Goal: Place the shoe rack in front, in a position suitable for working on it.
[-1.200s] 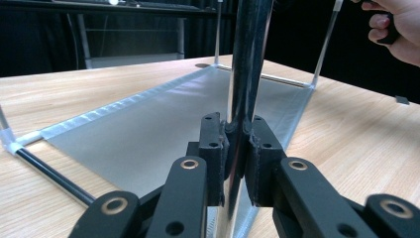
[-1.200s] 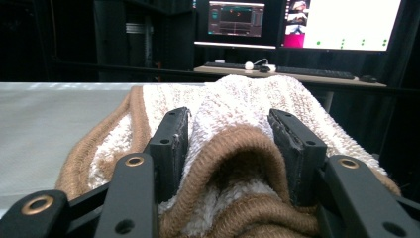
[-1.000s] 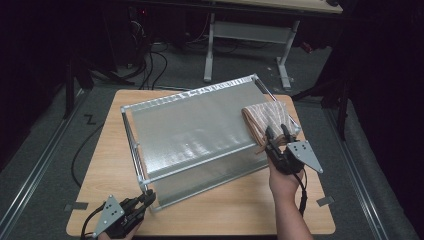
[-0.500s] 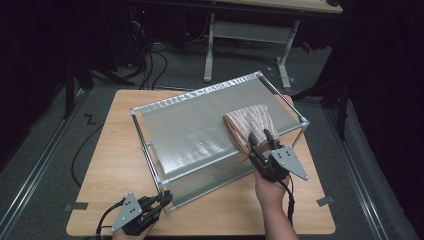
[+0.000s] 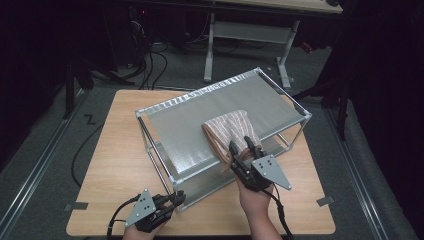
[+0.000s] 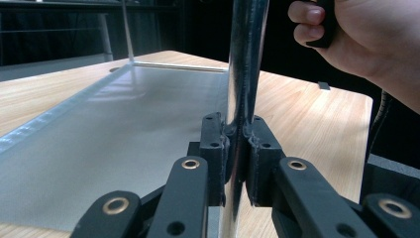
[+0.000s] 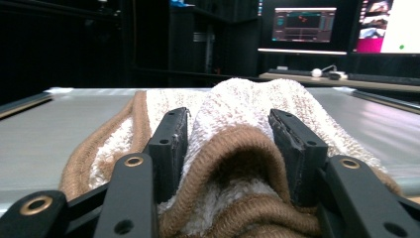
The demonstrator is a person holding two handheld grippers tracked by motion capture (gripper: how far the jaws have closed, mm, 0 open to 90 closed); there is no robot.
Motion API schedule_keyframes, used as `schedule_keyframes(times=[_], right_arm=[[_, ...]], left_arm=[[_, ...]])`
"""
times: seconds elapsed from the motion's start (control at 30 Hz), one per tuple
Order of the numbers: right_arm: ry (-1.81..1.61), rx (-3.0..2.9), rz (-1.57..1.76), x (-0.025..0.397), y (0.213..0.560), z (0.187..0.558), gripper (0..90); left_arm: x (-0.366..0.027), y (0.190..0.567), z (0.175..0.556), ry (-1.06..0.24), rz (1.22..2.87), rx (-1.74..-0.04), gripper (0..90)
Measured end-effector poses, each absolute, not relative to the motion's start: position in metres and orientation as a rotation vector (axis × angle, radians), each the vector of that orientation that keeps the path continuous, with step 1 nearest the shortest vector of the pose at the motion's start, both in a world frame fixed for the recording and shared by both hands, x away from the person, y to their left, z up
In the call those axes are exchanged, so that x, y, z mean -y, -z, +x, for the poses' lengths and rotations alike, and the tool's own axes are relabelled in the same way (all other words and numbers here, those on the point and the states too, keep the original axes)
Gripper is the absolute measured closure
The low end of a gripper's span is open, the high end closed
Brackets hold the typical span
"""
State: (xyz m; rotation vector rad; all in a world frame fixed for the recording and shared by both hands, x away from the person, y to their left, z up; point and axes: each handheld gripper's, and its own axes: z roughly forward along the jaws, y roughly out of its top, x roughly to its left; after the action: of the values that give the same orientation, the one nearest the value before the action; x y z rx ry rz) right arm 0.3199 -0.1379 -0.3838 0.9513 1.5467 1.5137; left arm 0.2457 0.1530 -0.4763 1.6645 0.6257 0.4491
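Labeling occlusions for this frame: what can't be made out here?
- Left hand-held gripper, left gripper view: the rack's leg is cut off by the top edge.
- Towel, high view: its near end is hidden behind the right hand-held gripper.
- Lower shelf, high view: mostly covered by the rack's top shelf.
- Monitors, right gripper view: text too small.

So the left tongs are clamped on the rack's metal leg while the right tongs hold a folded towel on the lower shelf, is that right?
Not quite: the towel lies on the rack's top shelf, as the high view shows. The left tongs do clamp the leg, and the right tongs grip the towel.
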Motion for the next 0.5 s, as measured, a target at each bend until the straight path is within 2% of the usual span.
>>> schedule_keyframes(times=[0.5], right_arm=[[-1.605,-1.638,0.858,0.103,0.384,0.294,51.3]], left_arm=[[-0.147,0.475,0.251,-0.438,1.674,-0.620,80.3]])
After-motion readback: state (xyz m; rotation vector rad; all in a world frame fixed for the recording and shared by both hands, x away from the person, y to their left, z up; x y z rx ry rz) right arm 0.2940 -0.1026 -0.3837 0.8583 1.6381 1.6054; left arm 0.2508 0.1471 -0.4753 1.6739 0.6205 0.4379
